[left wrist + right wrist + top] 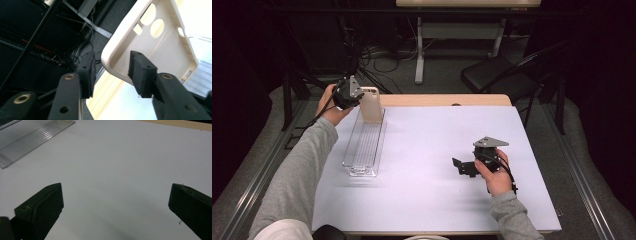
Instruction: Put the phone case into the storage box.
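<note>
While the left gripper [111, 72] has its jaws parted around a corner of the cream phone case [160, 47], one pad just inside the shell and the other standing clear outside it, the case stands upright at the far end of the clear tray [362, 145], so the placing looks all but done, with only the withdrawal left. That case is a smooth, matte shell with rounded corners and round camera cut-outs; the tray is long, narrow, transparent and ribbed along its floor. Resting low over the white table [432, 150], well apart from the tray, the right gripper [116, 205] has its jaws wide apart and empty.
</note>
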Action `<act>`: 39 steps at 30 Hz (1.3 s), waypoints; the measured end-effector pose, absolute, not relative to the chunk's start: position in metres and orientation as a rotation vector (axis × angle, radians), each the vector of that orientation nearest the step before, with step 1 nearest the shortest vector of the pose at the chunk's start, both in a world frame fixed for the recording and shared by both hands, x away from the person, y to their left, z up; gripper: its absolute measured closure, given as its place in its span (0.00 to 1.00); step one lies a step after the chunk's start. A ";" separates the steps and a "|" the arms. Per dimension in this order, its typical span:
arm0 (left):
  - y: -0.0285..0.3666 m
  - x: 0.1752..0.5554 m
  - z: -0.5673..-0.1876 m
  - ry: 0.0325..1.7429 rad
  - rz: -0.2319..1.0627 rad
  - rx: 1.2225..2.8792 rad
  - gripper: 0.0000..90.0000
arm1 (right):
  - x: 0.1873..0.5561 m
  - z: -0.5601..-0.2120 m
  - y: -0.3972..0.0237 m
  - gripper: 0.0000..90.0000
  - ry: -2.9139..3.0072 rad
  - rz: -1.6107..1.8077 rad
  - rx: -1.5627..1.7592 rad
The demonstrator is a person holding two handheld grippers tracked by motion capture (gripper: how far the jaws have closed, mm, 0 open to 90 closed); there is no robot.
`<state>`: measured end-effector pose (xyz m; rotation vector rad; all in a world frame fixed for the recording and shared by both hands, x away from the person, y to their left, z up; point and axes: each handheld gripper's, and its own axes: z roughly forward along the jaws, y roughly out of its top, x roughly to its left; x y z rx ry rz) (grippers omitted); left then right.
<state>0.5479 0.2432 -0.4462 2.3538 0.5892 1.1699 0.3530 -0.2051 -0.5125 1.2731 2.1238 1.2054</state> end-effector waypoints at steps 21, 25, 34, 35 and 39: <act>0.245 0.545 -0.442 0.691 1.144 2.332 0.48 | 0.353 -0.512 -0.204 0.00 2.135 1.203 1.265; 0.245 0.544 -0.442 0.710 1.134 2.345 0.48 | 0.353 -0.512 -0.204 0.00 2.134 1.201 1.259; 0.251 0.539 -0.435 0.790 1.063 2.340 0.47 | 0.352 -0.511 -0.204 0.00 2.142 1.200 1.256; 0.251 0.538 -0.435 0.801 1.052 2.341 0.47 | 0.352 -0.511 -0.203 0.00 2.142 1.199 1.257; 0.253 0.535 -0.433 0.831 1.030 2.350 0.47 | 0.352 -0.510 -0.204 0.00 2.141 1.198 1.255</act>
